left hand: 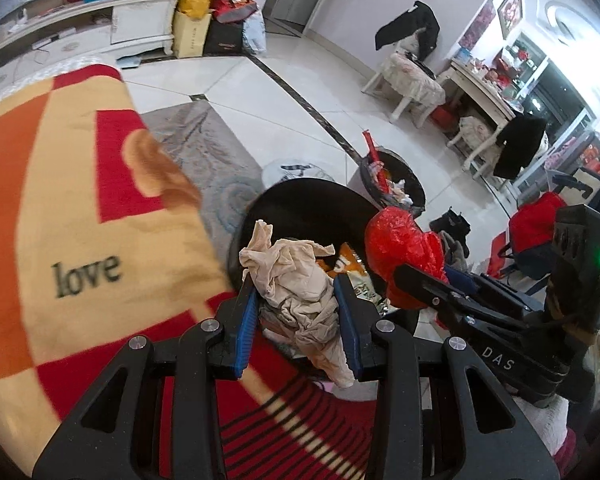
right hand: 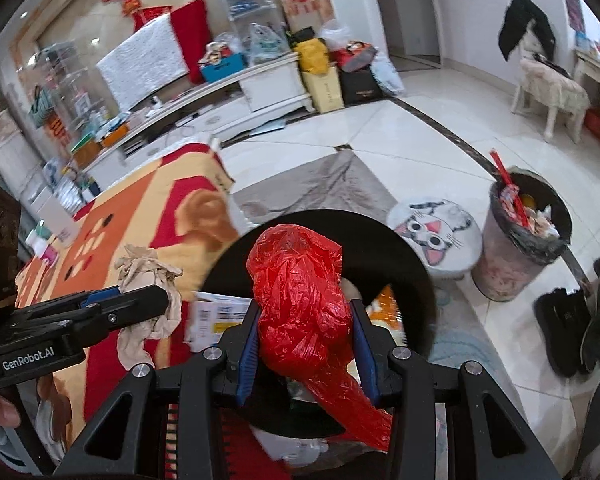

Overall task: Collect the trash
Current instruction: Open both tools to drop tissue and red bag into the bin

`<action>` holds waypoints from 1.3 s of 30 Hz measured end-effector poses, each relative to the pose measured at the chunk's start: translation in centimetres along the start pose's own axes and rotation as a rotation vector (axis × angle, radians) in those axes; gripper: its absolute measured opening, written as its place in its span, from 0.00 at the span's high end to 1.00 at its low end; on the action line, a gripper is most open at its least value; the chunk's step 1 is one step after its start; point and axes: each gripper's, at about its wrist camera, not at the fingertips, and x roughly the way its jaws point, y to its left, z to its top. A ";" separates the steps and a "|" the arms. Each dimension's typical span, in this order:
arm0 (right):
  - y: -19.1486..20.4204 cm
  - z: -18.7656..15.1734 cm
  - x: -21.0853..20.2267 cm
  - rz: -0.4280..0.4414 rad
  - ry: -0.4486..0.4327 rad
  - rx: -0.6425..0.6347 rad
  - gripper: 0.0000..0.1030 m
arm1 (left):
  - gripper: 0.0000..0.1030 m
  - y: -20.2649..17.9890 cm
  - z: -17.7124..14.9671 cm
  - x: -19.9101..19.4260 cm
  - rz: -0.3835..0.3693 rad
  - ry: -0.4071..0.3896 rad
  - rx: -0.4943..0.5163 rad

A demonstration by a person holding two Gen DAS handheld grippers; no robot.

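Both claws were clamped on trash — the left claw (left hand: 296, 300) gripped a crumpled beige rag (left hand: 296, 280) between its blue pads, and the right claw (right hand: 306, 332) pinched a red plastic bag (right hand: 300, 300). Each load hung over a black bin (right hand: 388, 248) that already held wrappers, just beside the blanket (left hand: 60, 200). Near it on the tiled floor stood a full grey trash can (right hand: 508, 256).

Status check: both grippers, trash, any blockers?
Left gripper shut on crumpled beige paper. Right gripper shut on red plastic bag. Both over black bin, already holding trash. Nothing blocking.
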 end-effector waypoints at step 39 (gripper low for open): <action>6.1 -2.4 -3.1 -0.078 -0.111 -0.064 0.28 | 0.37 2.5 -2.8 -7.9 0.197 -0.225 -0.004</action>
